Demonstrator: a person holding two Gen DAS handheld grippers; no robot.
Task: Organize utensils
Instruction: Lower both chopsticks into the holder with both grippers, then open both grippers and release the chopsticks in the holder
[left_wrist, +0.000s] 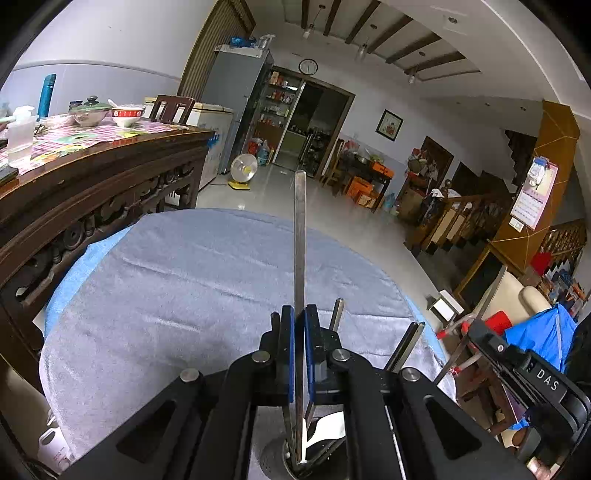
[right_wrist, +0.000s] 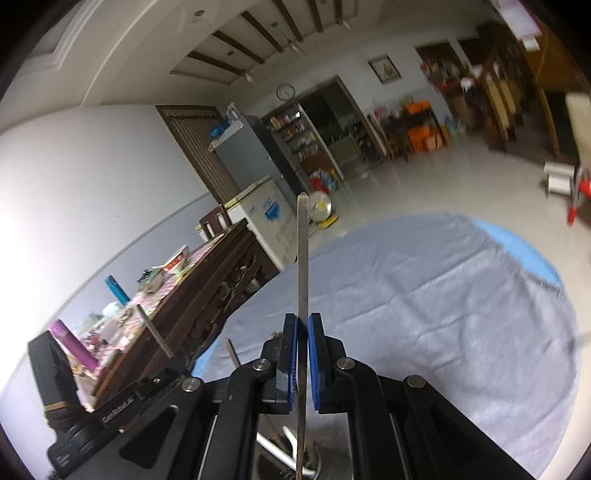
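My left gripper (left_wrist: 299, 314) is shut on a flat metal utensil handle (left_wrist: 300, 236) that sticks straight up between its blue pads. Its lower end goes down into a round metal holder (left_wrist: 291, 461) with a white utensil (left_wrist: 328, 424) in it. Other metal handles (left_wrist: 337, 314) stand beside it. My right gripper (right_wrist: 303, 321) is shut on a similar metal utensil handle (right_wrist: 303, 258), whose lower end reaches a holder rim (right_wrist: 314, 461) with a white utensil (right_wrist: 273, 448). The right gripper's body also shows at the right in the left wrist view (left_wrist: 517, 362).
A round table with a grey-blue cloth (left_wrist: 184, 277) lies under both grippers. A dark carved wooden sideboard (left_wrist: 92, 192) with bowls (left_wrist: 127, 115) and bottles stands to the left. A tiled floor, fridge (left_wrist: 240, 99) and stairs (left_wrist: 498, 221) lie beyond.
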